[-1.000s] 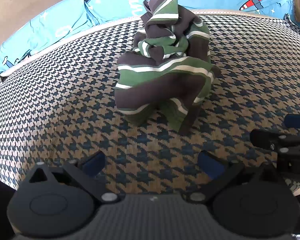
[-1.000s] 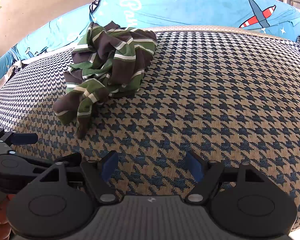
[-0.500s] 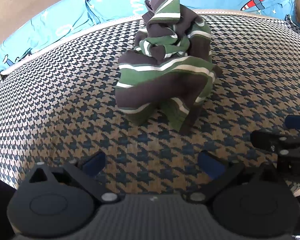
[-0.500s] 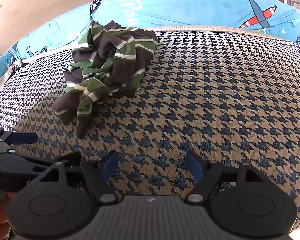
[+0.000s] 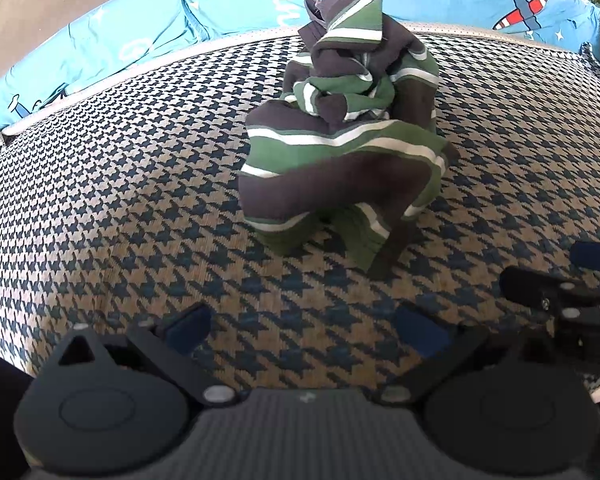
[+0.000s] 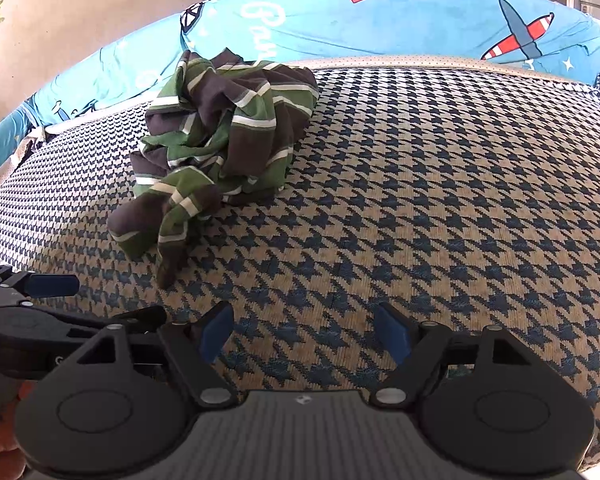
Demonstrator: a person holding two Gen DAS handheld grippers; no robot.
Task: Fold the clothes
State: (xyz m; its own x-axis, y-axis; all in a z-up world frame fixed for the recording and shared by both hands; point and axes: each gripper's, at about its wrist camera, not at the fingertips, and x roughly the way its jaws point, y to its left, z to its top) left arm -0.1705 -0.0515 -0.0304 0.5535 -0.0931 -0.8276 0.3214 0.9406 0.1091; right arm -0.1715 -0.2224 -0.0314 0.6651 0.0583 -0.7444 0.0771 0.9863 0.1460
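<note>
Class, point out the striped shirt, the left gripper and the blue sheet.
striped shirt (image 5: 340, 160), left wrist view, on a green stripe.
left gripper (image 5: 302, 326), left wrist view, midway between its fingertips.
blue sheet (image 6: 400, 20), right wrist view, on plain blue cloth.

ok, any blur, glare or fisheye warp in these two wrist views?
Left wrist: sharp, striped garment crisp, houndstooth cover bows strongly toward the edges, corners vignetted black. Right wrist: also sharp, same barrel warp, sunlit cover slightly washed out at right; no hard glare.

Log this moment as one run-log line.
phase: pre-grasp | striped garment: crumpled, on houndstooth surface | left hand-held gripper: open, empty | right hand-held gripper: open, empty
</note>
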